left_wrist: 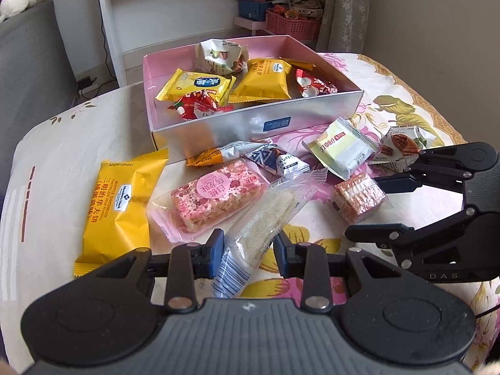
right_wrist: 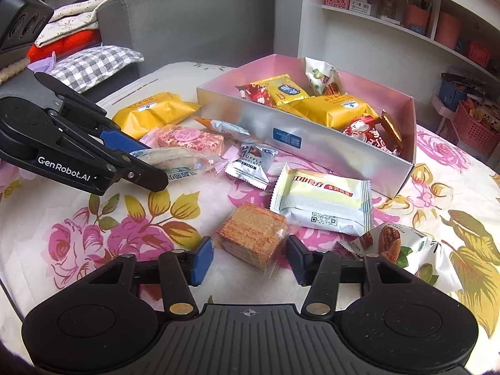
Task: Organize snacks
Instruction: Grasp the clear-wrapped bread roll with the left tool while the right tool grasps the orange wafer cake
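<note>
The left gripper (left_wrist: 250, 253) has its fingers clamped on a clear-wrapped white bar (left_wrist: 265, 222), its long axis running away toward the box (left_wrist: 250, 125). The right gripper (right_wrist: 248, 257) has fingers narrowed around the wafer block (right_wrist: 253, 237) on the bench (right_wrist: 125, 218); contact is unclear.

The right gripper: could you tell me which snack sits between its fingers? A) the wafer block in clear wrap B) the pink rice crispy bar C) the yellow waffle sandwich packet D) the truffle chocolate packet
A: in the right wrist view the wafer block in clear wrap lies between the fingers of the right gripper, with gaps showing at both pads, while the other snacks lie farther off on the table.
</note>
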Demonstrator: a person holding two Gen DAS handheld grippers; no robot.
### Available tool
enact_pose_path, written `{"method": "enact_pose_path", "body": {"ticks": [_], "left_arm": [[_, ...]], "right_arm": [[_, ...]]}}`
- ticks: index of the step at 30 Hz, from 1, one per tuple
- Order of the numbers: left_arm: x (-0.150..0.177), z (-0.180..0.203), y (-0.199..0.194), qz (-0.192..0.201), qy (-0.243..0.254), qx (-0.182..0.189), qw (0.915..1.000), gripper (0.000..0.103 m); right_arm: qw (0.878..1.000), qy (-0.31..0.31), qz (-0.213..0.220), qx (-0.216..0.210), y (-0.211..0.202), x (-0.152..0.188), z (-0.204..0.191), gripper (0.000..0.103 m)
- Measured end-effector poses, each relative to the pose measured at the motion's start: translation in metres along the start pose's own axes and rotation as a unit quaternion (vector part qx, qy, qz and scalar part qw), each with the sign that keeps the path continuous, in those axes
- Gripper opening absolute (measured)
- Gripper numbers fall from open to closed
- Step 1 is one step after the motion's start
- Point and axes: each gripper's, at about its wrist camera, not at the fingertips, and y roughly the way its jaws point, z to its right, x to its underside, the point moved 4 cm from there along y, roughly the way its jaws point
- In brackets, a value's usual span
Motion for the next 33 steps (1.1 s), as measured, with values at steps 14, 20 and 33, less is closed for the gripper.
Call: {"method": "enact_pose_path", "body": {"ticks": [14,20,33], "left_arm": [[0.001,-0.007,-0.003,-0.013,-0.029,-0.003,0.9995,0.030],[0.000,-0.005,-0.001,-0.015,-0.025,-0.009,0.9995,0.030],[-0.002,-0.006,-0.006,-0.015,-0.036,-0.007,0.9992,0.029]], "right_arm": [[0.999,0.039,-0.013,-0.009,-0.002,-0.002,0.007,0.059],[0.998,0.055,-0.016,-0.018,0.005,-0.005,0.003,0.068],[0.999,0.049,-0.001,0.017,0.004,-0.013,0.004,0.042]]}}
